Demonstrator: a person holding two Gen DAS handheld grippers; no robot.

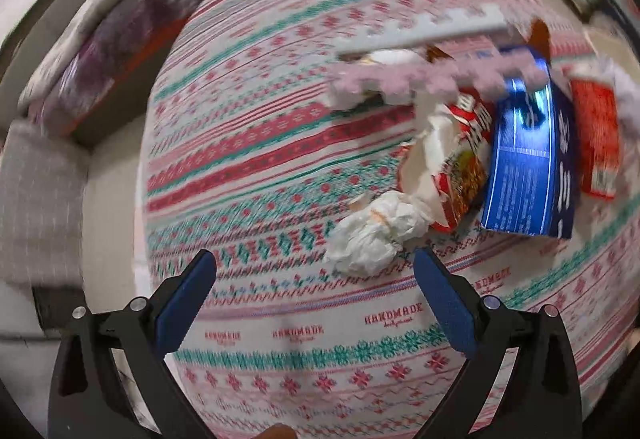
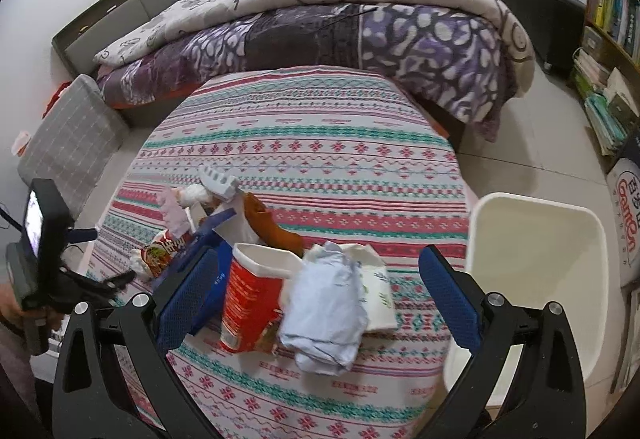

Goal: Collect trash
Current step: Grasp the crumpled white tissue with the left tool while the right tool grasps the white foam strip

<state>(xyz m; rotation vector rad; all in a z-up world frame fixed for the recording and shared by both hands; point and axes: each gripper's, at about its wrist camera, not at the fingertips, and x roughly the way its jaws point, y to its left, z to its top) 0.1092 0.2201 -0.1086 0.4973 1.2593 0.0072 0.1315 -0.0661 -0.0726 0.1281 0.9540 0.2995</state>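
Trash (image 2: 320,303) — light, crushable paper and cartons; pinch mid-body. Left gripper (image 1: 314,275) and right gripper (image 2: 320,279) gape wide — nothing held.

The red, green and white patterned tablecloth (image 1: 304,331) bore the repeated red word "HANDMADE". A white round-cornered package with red lettering (image 2: 628,235), at the right wrist view's edge, read "Gamon".
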